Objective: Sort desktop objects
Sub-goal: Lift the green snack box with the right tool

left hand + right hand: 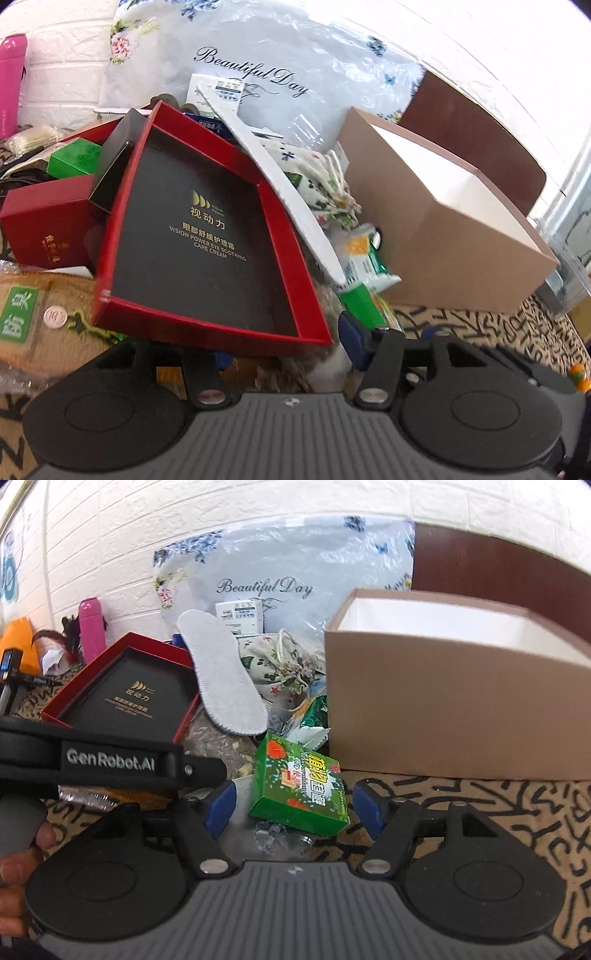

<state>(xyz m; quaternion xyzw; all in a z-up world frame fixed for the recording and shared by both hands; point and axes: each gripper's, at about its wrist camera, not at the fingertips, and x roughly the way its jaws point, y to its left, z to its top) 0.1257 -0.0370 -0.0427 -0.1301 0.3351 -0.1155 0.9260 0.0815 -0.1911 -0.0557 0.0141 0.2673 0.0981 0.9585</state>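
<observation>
In the left wrist view a red tray (207,236) with a black printed inside lies tilted on the clutter. Its near edge hangs over my left gripper (286,347). The jaws stand apart and the pads do not press on it; the left finger is mostly hidden under the tray. In the right wrist view a green printed carton (299,794) sits on the patterned cloth between the blue pads of my right gripper (291,808). A gap shows at the left pad, so that gripper is open around it. The left gripper's black housing (110,764) crosses the left side, held by a hand (18,853).
A tall open cardboard box (461,709), also (443,236), stands at the right. A white insole (225,679), a floral drawstring pouch (284,664), a "Beautiful Day" plastic bag (277,572), a pink bottle (92,627) and a dark red box (48,229) crowd the back and left.
</observation>
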